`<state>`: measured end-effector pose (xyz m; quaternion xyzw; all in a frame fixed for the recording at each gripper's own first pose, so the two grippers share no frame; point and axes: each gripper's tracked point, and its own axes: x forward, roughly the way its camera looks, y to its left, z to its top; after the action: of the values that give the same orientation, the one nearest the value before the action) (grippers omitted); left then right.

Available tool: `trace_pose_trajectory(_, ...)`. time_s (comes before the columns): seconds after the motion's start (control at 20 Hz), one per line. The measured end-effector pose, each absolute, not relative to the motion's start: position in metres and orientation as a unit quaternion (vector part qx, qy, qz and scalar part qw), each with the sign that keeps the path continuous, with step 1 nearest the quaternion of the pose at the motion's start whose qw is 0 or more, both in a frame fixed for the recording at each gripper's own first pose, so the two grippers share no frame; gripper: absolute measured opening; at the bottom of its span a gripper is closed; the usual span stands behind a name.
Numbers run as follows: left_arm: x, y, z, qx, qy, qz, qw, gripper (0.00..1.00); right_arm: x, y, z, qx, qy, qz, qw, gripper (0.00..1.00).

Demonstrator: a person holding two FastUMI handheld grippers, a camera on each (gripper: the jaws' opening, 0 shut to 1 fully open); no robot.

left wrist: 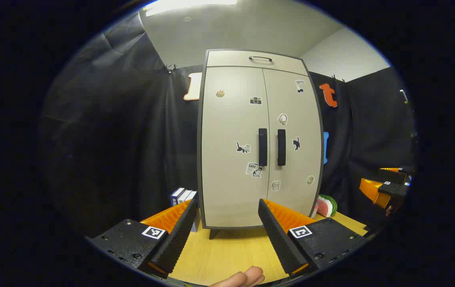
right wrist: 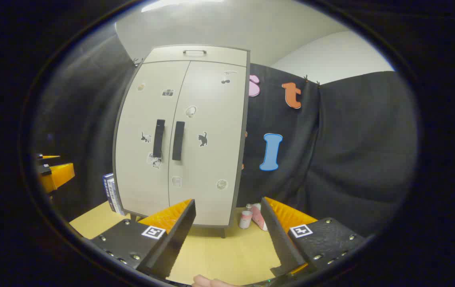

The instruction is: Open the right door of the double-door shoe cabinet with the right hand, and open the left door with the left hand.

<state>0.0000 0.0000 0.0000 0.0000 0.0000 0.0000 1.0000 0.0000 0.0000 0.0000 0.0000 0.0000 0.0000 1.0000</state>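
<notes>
One shoe cabinet (left wrist: 260,139) with two doors, two vertical door handles (left wrist: 262,147), one top handle (left wrist: 260,58) and about ten stickers (left wrist: 243,148); three books (left wrist: 183,196); one watermelon slice (left wrist: 326,205); two small cans (right wrist: 245,219); two grippers (left wrist: 225,239).

The shoe cabinet (left wrist: 261,137) stands upright at frame centre on the wooden table, pale beige with a dark edge. Left door (left wrist: 231,147) and right door (left wrist: 295,135) are closed, their black vertical handles (left wrist: 262,147) side by side.

Both held level and apart — the left hand-held gripper (left wrist: 225,235) and the right hand-held gripper (right wrist: 227,235) gape wide, gripping nothing.
</notes>
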Motion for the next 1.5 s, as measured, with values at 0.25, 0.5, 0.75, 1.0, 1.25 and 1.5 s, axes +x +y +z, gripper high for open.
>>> trace_pose_trajectory(0.25, 0.001, 0.021, 0.0, -0.001, -0.011, 0.027, 1.0, 0.97, -0.002, -0.006, -0.004, 0.006, 0.007, -0.001, 1.0, 0.98)
trace_pose_trajectory(0.5, 0.002, 0.028, -0.003, 0.008, -0.004, 0.032, 0.999, 0.98, -0.004, -0.011, -0.007, 0.011, 0.012, -0.004, 1.0, 0.98)
trace_pose_trajectory(0.75, 0.002, 0.024, -0.001, 0.006, -0.006, 0.023, 1.0, 0.97, -0.004, -0.012, -0.002, 0.02, 0.009, -0.001, 1.0, 0.98)
trace_pose_trajectory(1.0, 0.008, 0.023, 0.011, -0.002, -0.008, 0.014, 1.0, 0.97, 0.007, -0.004, 0.009, 0.02, 0.01, 0.007, 1.0, 0.98)
trace_pose_trajectory(1.25, 0.019, 0.023, 0.02, 0.004, -0.008, 0.012, 1.0, 0.97, 0.03, 0.011, 0.028, 0.029, 0.012, 0.023, 0.999, 0.98)
trace_pose_trajectory(1.5, 0.028, 0.019, 0.012, 0.006, 0.005, 0.002, 1.0, 0.97, 0.065, 0.031, 0.036, 0.028, 0.028, 0.034, 0.999, 0.97)
